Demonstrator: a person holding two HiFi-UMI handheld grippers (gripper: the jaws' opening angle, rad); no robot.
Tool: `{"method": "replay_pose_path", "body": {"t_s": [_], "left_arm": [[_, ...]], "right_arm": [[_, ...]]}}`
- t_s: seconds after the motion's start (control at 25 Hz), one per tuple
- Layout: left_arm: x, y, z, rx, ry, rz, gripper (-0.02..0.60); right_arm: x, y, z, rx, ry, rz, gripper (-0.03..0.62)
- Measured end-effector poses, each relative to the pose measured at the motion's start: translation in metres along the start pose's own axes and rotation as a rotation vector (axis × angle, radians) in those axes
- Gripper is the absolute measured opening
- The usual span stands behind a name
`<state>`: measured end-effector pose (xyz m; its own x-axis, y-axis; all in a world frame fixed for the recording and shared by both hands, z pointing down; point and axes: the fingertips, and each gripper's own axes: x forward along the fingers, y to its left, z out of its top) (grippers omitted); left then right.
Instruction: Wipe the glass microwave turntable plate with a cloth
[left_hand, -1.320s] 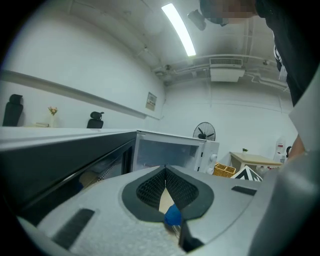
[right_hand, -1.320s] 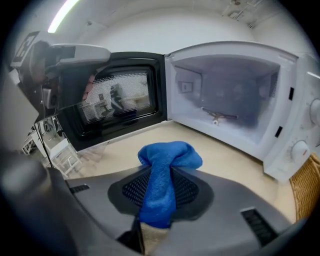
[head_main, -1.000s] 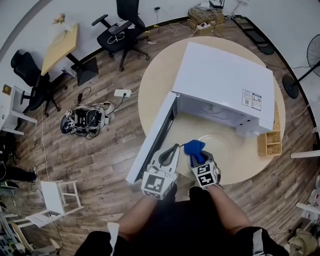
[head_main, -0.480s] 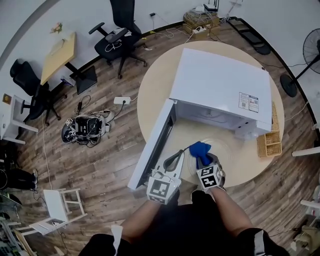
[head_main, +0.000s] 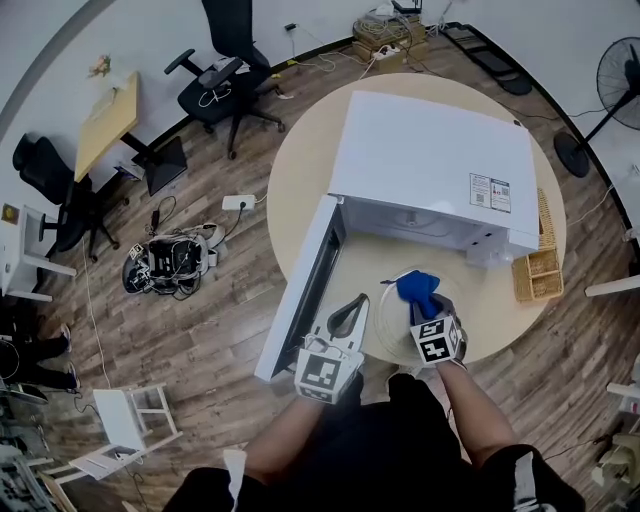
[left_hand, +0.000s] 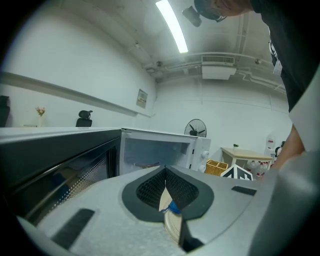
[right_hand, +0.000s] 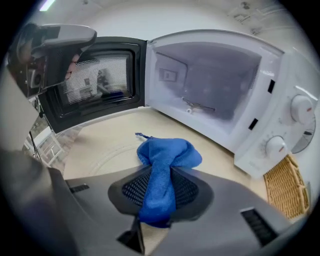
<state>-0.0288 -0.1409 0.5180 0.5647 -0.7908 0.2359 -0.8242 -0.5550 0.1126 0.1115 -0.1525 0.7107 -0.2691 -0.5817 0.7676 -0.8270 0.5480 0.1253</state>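
Left gripper (head_main: 355, 303): jaws pressed almost together. I see nothing pinched. The tip sits just beside the plate's left rim.
Right gripper (head_main: 428, 305): clamped on the blue cloth (head_main: 415, 287), which is bunched above the plate. I cannot tell whether they touch.
Glass turntable plate (head_main: 392, 322): flat on the round table (head_main: 300, 170), in front of the microwave (head_main: 430, 160).
Microwave door (head_main: 310, 290): swung open.

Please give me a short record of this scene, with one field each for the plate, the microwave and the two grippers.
glass plate: flat on round table, in front of microwave
microwave: door open, no plate inside
right gripper: shut on blue cloth, over the glass plate
left gripper: jaws together, empty
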Motion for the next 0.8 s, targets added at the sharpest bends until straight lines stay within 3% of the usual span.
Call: {"method": "replay_pose_path", "body": {"t_s": [0.8], "left_arm": [[0.003, -0.014, -0.003, -0.008, 0.009, -0.036, 0.006]], "right_arm": [[-0.015, -0.069, -0.032, 0.044, 0.041, -0.150, 0.092]]}}
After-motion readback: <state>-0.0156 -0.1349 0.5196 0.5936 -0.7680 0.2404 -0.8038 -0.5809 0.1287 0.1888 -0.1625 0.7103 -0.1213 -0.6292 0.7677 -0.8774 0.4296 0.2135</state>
